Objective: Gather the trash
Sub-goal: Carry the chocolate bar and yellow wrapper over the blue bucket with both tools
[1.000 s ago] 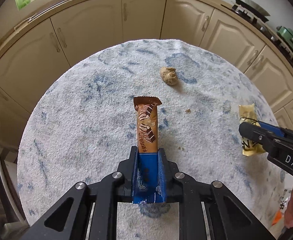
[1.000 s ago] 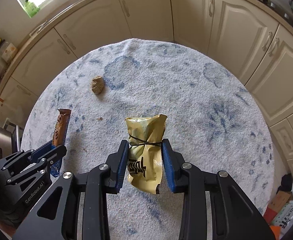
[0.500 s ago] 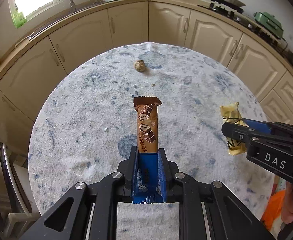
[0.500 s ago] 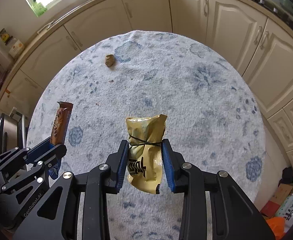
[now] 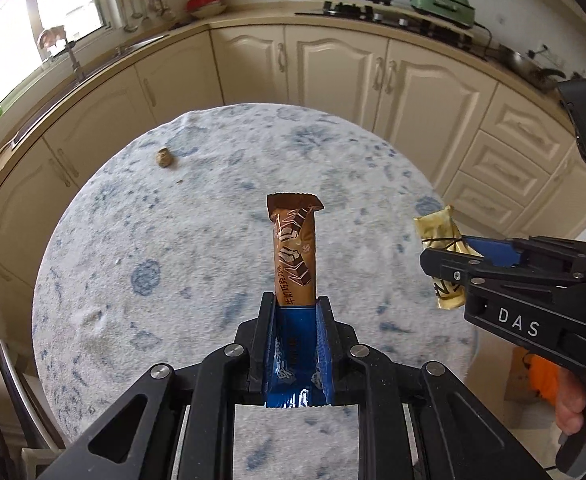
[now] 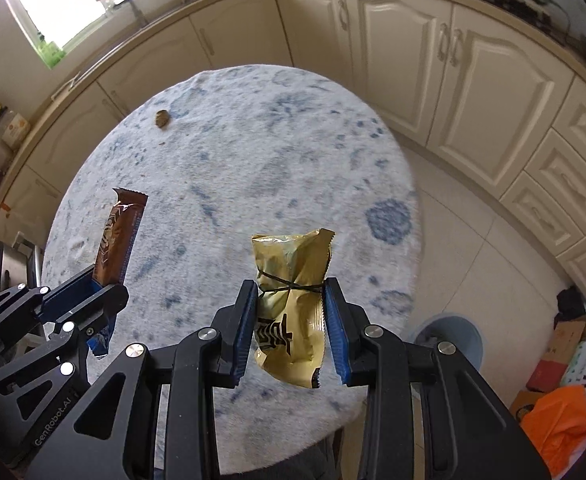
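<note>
My left gripper (image 5: 295, 305) is shut on a brown chocolate bar wrapper (image 5: 294, 252), which sticks up above the round table (image 5: 173, 272). The wrapper also shows in the right wrist view (image 6: 117, 236). My right gripper (image 6: 291, 292) is shut on a crumpled gold snack wrapper (image 6: 291, 308), held high over the table's right side; it also shows in the left wrist view (image 5: 439, 236). A small brown crumpled scrap (image 5: 164, 157) lies on the far left of the table, also in the right wrist view (image 6: 161, 118).
The table has a white and blue mottled cloth. A grey-blue bin (image 6: 449, 340) stands on the floor below the table's right edge. Boxes and an orange bag (image 6: 553, 424) sit on the floor at the right. Cream cabinets (image 5: 333, 72) curve behind.
Both grippers have risen and pulled back with their wrappers, so the table looks smaller and the counter, window and floor bin have come into view.
</note>
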### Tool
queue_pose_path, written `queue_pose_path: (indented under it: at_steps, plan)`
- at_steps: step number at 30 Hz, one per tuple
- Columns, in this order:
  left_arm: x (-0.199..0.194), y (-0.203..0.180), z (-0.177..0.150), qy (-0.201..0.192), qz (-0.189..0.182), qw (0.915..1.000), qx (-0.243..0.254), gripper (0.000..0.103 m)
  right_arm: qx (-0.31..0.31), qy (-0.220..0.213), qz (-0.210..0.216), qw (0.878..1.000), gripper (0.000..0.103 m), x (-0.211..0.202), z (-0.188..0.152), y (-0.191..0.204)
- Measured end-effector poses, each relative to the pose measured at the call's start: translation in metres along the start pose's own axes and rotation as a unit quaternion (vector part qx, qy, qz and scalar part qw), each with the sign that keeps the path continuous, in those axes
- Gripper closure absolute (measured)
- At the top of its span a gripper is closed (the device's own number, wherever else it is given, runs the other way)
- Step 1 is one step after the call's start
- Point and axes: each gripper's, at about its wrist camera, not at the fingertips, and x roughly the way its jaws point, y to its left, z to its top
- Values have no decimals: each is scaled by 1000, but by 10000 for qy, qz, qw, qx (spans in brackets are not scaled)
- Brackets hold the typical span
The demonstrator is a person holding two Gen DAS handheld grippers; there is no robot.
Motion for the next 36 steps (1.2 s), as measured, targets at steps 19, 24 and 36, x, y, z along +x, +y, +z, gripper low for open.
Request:
queue_pose_path:
  at_steps: [19,24,36]
  plan:
    - [55,-217,14,426,-1149,9782,1677,88,2074,-180,-1176,9710,70,-73,-102,-214]
    - [80,-270,16,653,-1179,9704,2002,88,2379,-130,-1280,9627,70,-79,-123,-249]
    - [150,-355,21,1146,-1408,9518,2470,88,2772,14,-1414,9504,70,-79,-164,-302]
